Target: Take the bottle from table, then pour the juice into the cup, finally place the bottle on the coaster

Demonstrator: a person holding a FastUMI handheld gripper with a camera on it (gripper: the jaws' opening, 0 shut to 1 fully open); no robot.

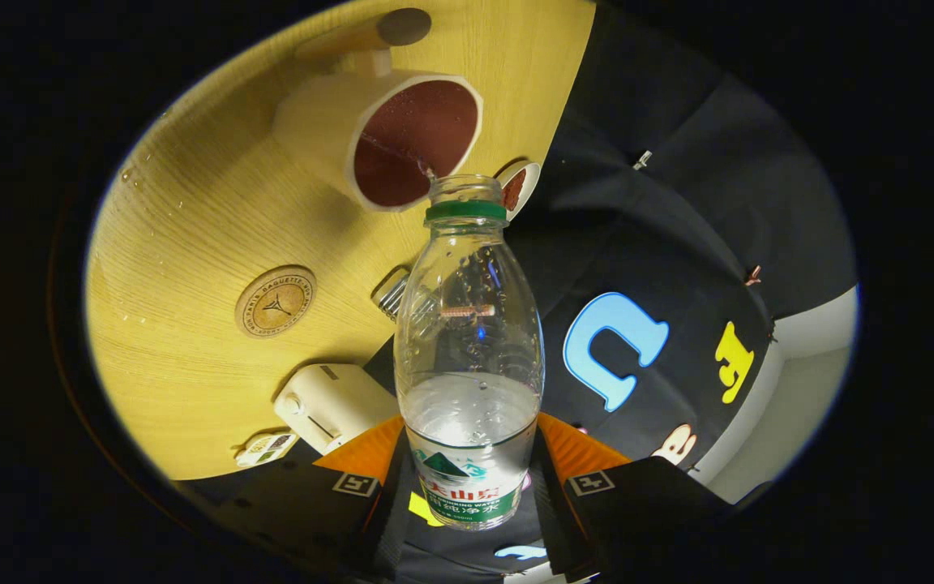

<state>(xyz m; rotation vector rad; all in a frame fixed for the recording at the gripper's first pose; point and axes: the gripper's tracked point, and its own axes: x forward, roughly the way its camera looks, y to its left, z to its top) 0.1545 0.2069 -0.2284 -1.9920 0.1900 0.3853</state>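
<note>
I have the gripper [471,487] closed on the bottle [469,349], its long axis running ahead to the open mouth touching the cup [402,142] rim, coaster [276,301] left on the tabletop [191,227]

The gripper [471,487] is seen at the bottom centre of the frame, rolled over to one side. Its jaws are closed on the bottle [469,357], one pressed against each flank.
</note>
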